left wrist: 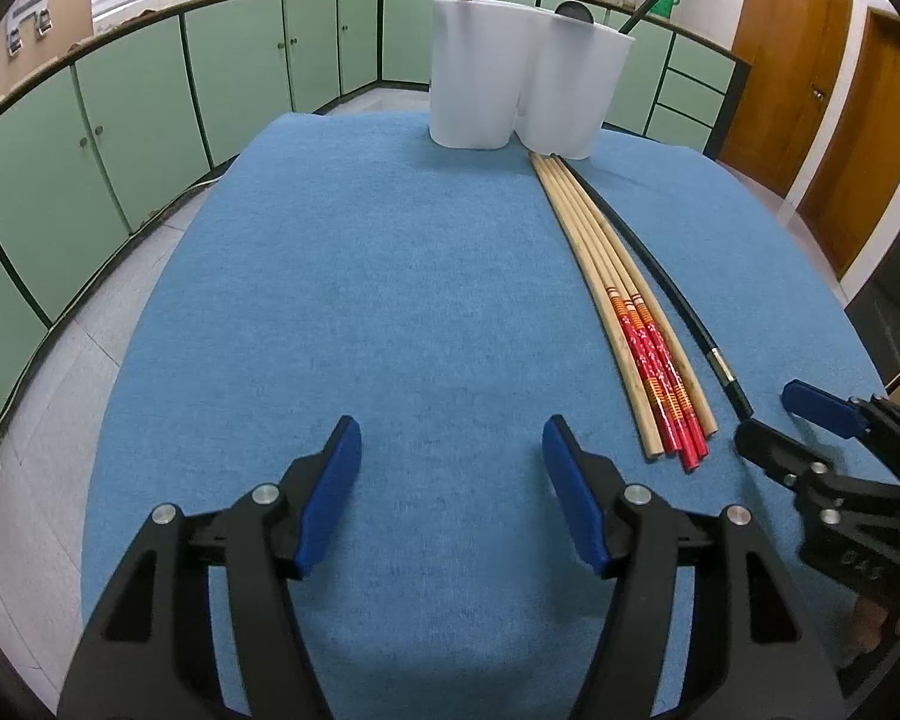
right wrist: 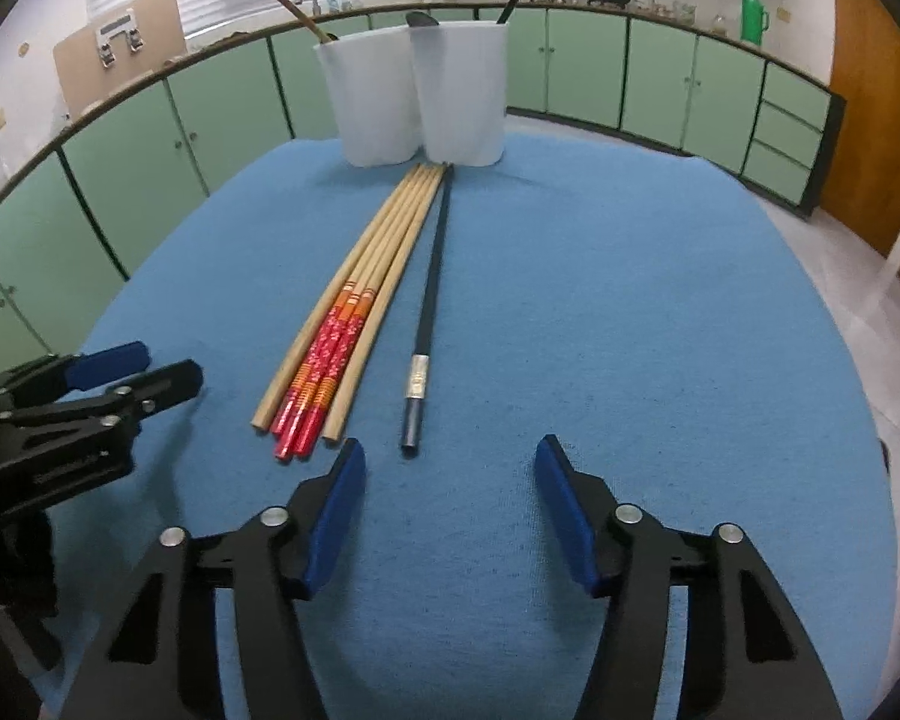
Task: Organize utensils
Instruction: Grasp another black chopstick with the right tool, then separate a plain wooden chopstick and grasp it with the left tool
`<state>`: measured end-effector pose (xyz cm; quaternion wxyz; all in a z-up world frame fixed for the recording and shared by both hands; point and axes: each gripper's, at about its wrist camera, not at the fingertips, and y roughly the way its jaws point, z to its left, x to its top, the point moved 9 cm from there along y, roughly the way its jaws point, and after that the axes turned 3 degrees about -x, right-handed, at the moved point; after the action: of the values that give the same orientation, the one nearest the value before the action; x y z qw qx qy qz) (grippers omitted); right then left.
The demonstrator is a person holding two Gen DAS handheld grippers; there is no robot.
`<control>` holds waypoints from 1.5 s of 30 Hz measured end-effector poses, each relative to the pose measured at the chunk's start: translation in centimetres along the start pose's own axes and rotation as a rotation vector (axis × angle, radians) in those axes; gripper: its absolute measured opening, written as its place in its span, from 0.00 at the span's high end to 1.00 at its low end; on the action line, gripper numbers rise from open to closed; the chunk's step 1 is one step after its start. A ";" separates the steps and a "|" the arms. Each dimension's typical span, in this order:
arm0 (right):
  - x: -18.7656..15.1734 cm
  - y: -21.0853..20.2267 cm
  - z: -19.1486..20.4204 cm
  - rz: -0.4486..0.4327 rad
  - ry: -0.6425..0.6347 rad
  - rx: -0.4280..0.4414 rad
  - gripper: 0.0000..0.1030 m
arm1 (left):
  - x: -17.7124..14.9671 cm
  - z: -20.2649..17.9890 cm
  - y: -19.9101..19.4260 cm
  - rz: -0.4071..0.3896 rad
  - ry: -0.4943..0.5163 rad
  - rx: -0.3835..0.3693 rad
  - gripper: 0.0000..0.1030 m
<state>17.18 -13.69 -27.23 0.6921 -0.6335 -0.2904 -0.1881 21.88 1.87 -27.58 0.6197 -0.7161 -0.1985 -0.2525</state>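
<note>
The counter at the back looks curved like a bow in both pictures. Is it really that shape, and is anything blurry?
Left wrist view: fisheye lens bends the counter and even the chopsticks; corners go black. Right wrist view: same bowing of the counter; chopsticks sharp, far shelves slightly soft, no strong glare.

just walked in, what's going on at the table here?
A person holds a gripper in each hand over a blue cloth. Both the left gripper and the right gripper are open and hold nothing. Five wooden chopsticks, three with red ends, and one black chopstick lie side by side, tips toward a white two-cup holder that already has utensils standing in it. The right gripper sits just short of the black chopstick's near end.
</note>
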 end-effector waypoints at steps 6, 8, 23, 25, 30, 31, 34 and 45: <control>0.5 0.2 0.7 0.001 -0.007 0.027 0.83 | 0.0 -0.8 0.1 0.005 0.004 -0.018 0.40; 0.7 0.4 0.6 0.007 -0.005 0.034 0.94 | -0.2 -1.4 0.1 0.008 0.016 -0.025 0.39; 0.4 0.2 -1.2 0.002 0.008 0.031 0.94 | -0.4 -5.2 1.4 0.026 0.111 -0.047 0.37; 0.4 0.2 -1.2 0.001 0.008 0.032 0.94 | -0.4 -4.9 1.4 0.025 0.108 -0.032 0.37; 0.3 0.2 -1.3 -0.002 0.012 0.044 0.93 | -0.6 -3.1 0.9 0.017 0.080 0.013 0.37; 0.3 0.1 -1.2 -0.003 0.012 0.053 0.92 | -0.6 -2.8 0.8 0.016 0.072 0.015 0.37; -0.1 -0.3 -1.3 -0.006 0.014 0.087 0.84 | -0.7 -2.4 0.5 0.007 0.052 0.011 0.37; -0.3 -0.5 -1.4 -0.007 -0.004 0.099 0.81 | -0.6 -3.1 0.7 0.000 0.058 -0.001 0.42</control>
<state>16.87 -15.14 -27.06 0.7214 -0.5979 -0.3027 -0.1746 21.47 -1.32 -28.11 0.6247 -0.7089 -0.1805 -0.2732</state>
